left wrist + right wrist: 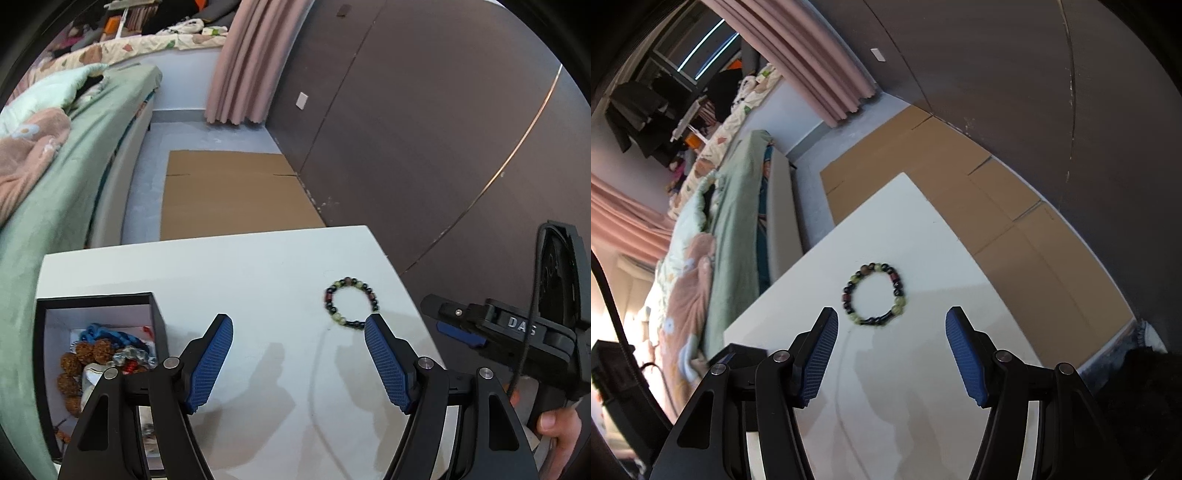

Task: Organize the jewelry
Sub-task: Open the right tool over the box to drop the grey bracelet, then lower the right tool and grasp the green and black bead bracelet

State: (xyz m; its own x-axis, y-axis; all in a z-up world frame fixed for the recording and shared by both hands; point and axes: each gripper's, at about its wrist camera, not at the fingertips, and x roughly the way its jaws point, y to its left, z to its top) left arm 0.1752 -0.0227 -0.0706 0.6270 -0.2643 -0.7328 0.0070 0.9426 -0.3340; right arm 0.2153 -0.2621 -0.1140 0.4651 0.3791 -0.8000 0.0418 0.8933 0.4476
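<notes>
A bracelet (351, 302) of dark, green and reddish beads lies flat on the white table (258, 266); it also shows in the right wrist view (874, 299). A black box (99, 306) with a white lining stands at the table's left and holds brown bead strings (79, 363), a blue cord and silver pieces. My left gripper (299, 328) is open and empty above the table, between box and bracelet. My right gripper (892, 321) is open and empty, just short of the bracelet; it also shows in the left wrist view (458, 325) at the right.
A bed with green and pink bedding (55, 177) runs along the table's left side. Flat brown cardboard (236, 192) lies on the floor beyond the table. A dark wall (424, 129) is at the right, and a pink curtain (247, 62) hangs at the far end.
</notes>
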